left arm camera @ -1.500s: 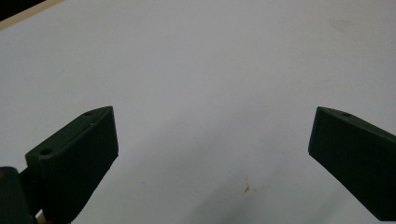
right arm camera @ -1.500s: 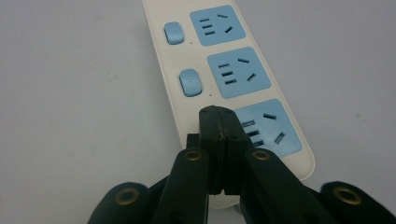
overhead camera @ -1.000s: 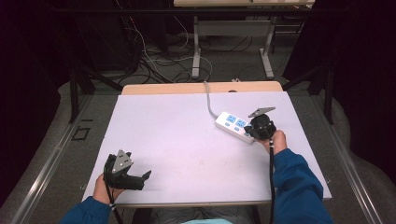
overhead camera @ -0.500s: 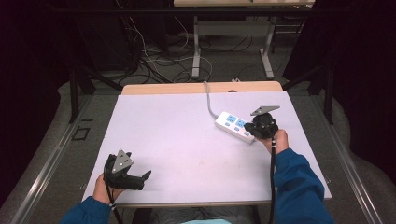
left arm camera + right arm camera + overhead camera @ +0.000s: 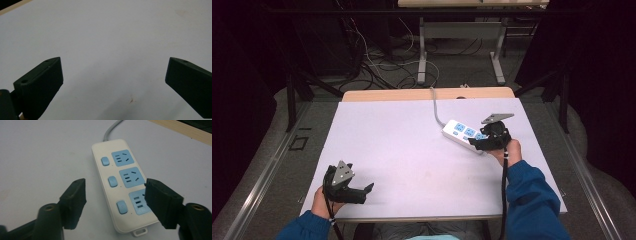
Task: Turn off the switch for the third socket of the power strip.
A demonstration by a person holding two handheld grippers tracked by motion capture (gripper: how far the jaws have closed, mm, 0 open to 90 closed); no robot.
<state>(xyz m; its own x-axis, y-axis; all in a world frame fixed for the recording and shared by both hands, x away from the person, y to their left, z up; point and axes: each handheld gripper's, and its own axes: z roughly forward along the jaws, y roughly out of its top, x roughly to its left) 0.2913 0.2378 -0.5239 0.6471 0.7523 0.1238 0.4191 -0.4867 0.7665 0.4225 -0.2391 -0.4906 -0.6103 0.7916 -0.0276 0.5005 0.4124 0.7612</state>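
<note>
A white power strip [image 5: 462, 132] with three blue sockets and three blue switches lies at the right of the table, its grey cord [image 5: 436, 107] running off to the far edge. My right gripper [image 5: 477, 142] hovers over the strip's near end. Its jaws have just been opening. In the right gripper view my right gripper [image 5: 115, 186] stands open astride the power strip [image 5: 120, 182], with one jaw over the nearest socket and the pads not pressing on it. My left gripper [image 5: 364, 192] rests near the front left edge, open over bare table [image 5: 113, 72].
The pale table top [image 5: 402, 140] has a wooden strip along its far edge. Beyond it are dark floor, loose cables and the metal legs of another table [image 5: 422, 50]. A small brown speck [image 5: 131, 100] marks the surface between the left jaws.
The right gripper has shifted a little at the near end of the power strip. The left hand and its gripper have kept still.
</note>
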